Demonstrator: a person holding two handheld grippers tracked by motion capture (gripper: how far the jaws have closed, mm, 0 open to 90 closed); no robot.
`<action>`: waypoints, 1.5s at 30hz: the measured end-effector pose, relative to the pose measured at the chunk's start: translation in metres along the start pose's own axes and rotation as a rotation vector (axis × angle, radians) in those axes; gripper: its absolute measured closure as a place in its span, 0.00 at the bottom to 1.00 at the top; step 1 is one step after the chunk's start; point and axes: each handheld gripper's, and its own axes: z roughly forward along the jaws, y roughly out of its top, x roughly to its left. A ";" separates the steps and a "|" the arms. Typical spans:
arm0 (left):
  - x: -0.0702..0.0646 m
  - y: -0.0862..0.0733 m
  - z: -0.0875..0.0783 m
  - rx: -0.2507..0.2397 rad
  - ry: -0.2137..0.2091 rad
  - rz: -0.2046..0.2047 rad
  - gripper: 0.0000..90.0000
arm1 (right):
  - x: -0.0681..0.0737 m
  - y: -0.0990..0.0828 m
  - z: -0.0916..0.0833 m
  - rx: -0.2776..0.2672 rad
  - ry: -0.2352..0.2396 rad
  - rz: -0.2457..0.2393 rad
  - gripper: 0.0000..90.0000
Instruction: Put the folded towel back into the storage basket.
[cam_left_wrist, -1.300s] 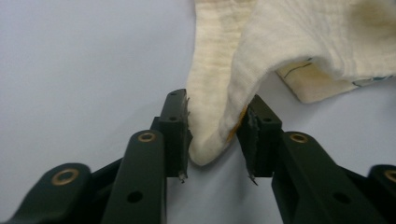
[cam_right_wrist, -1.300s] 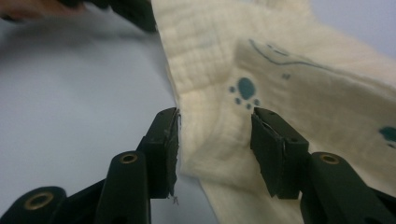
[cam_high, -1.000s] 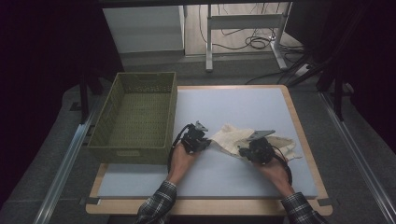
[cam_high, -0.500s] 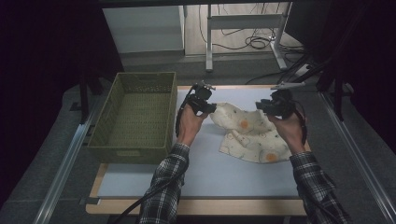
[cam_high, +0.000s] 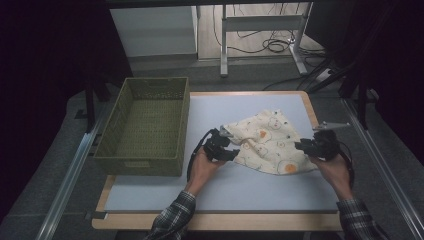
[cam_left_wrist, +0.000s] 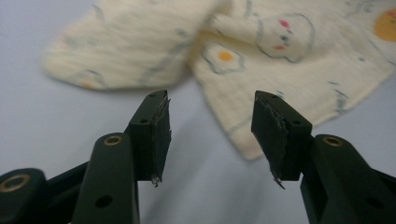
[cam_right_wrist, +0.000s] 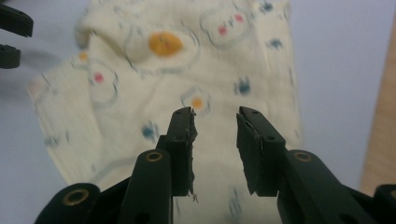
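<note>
Left gripper (cam_high: 231, 150) sits just left of a cream cloth (cam_high: 267, 142) on the pale blue mat (cam_high: 235, 187), its jaws spread apart with nothing between them; they have just been opening. In the left gripper view the two black jaws (cam_left_wrist: 210, 133) stand wide over bare mat, and the cloth (cam_left_wrist: 261, 56) lies beyond their tips, untouched.

Going left to right across the high view: a green woven basket (cam_high: 145, 127) stands at the table's left side, beside the mat. Next comes the person's left hand (cam_high: 202, 167) with its gripper. Then the cloth, lying in the middle-right part of the mat, well apart from the basket. It is soft, cream-coloured and rumpled, folded over itself, with one corner jutting toward the left gripper. Its print shows fried eggs with orange yolks, small round faces with pink cheeks outlined in grey, and little blue marks.

Right gripper (cam_high: 306, 146) is at the cloth's right edge, held in the right hand (cam_high: 332, 170). Its jaws have also just been opening and stand parted. In the right gripper view they (cam_right_wrist: 215, 135) hover above the cloth (cam_right_wrist: 140, 79) with open space between the pads, pinching nothing.
</note>
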 end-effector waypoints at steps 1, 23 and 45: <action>-0.003 -0.002 0.004 -0.003 0.001 0.007 0.52 | -0.002 -0.008 -0.003 0.002 -0.007 0.007 0.74; -0.026 -0.038 -0.038 -0.058 -0.007 -0.026 0.97 | 0.016 -0.079 -0.021 0.021 0.023 0.024 0.96; -0.059 -0.098 -0.084 -0.039 -0.027 -0.065 0.66 | 0.063 -0.120 -0.058 -0.001 0.145 0.013 0.90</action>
